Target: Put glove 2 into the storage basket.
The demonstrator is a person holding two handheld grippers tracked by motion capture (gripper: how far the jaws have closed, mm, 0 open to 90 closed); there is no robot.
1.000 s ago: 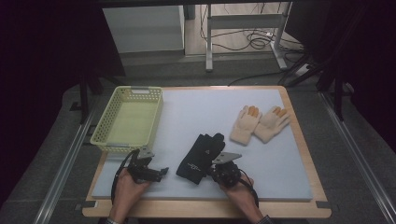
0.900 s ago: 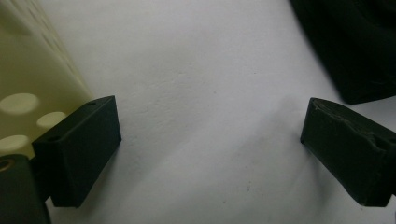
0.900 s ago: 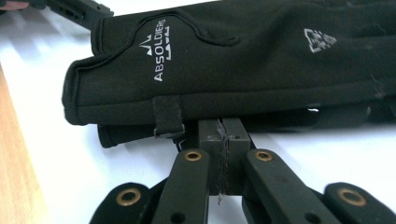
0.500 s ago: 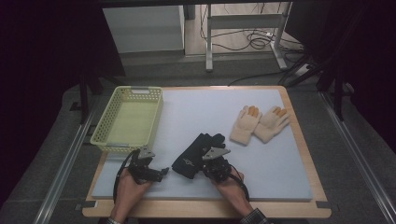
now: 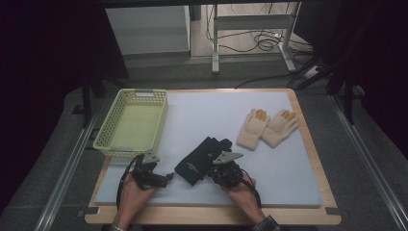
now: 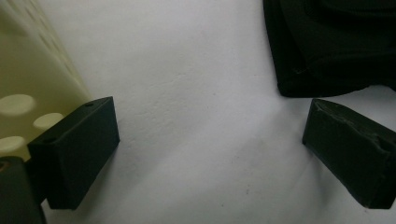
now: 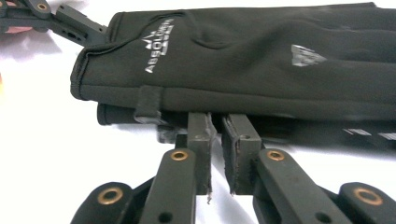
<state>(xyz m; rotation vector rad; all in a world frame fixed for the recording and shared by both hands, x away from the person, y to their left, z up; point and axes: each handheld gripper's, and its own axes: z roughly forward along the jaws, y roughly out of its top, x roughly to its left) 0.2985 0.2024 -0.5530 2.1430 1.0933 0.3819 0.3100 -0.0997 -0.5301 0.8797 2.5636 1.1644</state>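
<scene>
**Right gripper at the edge of the black gloves, jaws a narrow gap apart**

Black gloves (image 5: 202,159) lie stacked on the white mat (image 5: 192,115), front centre of the table, cuffs toward the person, fingers pointing away toward the far right. White lettering shows on the upper cuff in the right gripper view.

Right gripper (image 5: 222,169): sits at the near right side of the gloves, held by the person's right hand (image 5: 240,187). In the right gripper view its jaws meet the long side edge of the lower glove, tips right at the fabric. A narrow gap stands between the two pads; the jaws have just been opening a little. No fabric is visible inside that gap, so the pads pinch nothing. The gloves lie straight ahead of the fingertips, touching or nearly so; I cannot tell which.

Left gripper (image 5: 166,177): rests low on the mat, just left of the cuffs, in the left hand (image 5: 131,195). Jaws wide apart, nothing between them but bare mat. In the left gripper view, the glove cuff lies just beyond the right jaw, apart from it; the yellow basket (image 5: 108,139) sits beside the left jaw.

A pair of cream gloves (image 5: 267,127) lies well apart, far right on the mat.
</scene>
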